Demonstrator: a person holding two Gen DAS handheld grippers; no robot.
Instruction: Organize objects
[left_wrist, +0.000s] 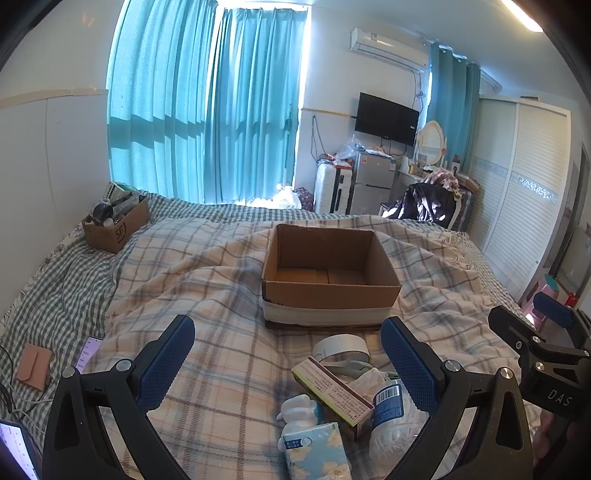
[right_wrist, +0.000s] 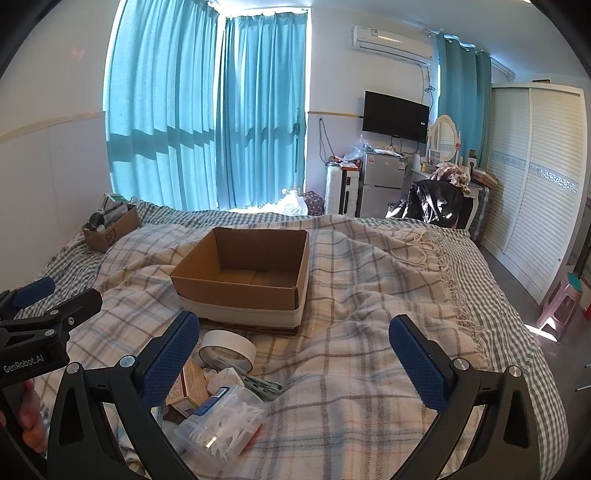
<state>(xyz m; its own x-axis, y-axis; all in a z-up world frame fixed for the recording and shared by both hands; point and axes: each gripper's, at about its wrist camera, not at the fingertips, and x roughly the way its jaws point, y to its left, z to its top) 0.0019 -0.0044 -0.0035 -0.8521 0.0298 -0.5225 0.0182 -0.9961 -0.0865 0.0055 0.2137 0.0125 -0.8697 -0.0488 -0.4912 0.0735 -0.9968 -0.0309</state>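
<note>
Clutter for sorting lies heaped on the plaid blanket (left_wrist: 221, 288) just before one empty cardboard box (left_wrist: 328, 291): one tape roll (left_wrist: 341, 347), one carton (left_wrist: 334, 391), one tissue pack (left_wrist: 316, 452), one clear jar (right_wrist: 221, 424), while left gripper (left_wrist: 288, 365) and right gripper (right_wrist: 295, 365) hover spread, empty.

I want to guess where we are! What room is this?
A bedroom, most likely. There's a big bed with a plaid blanket, a white wardrobe along the wall, and a dressing mirror near the wall TV.
</note>
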